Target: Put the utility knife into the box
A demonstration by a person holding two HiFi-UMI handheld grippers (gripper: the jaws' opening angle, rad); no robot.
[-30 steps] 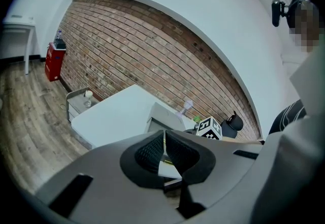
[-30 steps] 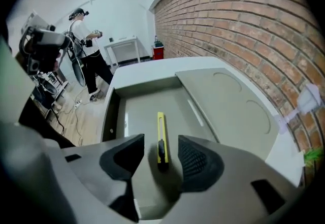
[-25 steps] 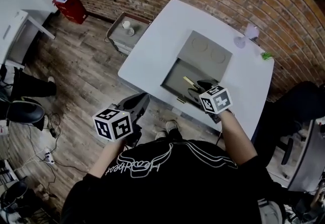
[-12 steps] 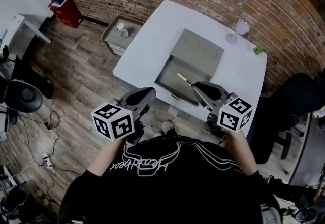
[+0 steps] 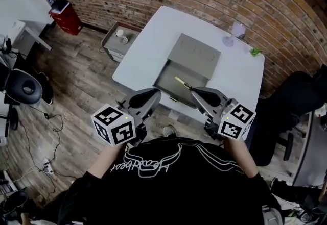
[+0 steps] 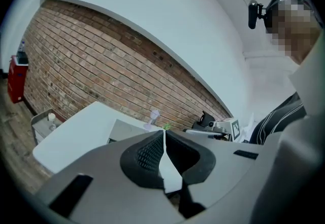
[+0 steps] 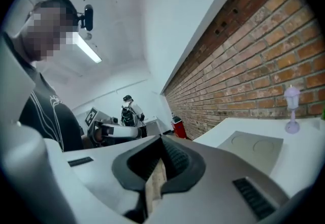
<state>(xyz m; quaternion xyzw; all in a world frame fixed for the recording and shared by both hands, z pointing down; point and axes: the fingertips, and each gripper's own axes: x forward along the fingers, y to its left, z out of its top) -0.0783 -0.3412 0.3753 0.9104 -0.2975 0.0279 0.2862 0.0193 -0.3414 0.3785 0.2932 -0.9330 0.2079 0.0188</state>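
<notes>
**Finding:** The utility knife [image 5: 180, 82] lay slantwise inside the open box [image 5: 197, 56] on the desk [image 5: 148, 40]. The left hand-held gripper [image 6: 163, 141] and right hand-held gripper [image 7: 160, 149] each had their jaws pressed together with nothing between them. Both were held clear of the box.

**Risk:** Whether the knife lay flat could not be told. If one end rested on the box wall, closing the lid might jam on the knife or tip it out.

Shirt [image 5: 168, 188] script, prob "Heartbeat", upside down
</notes>
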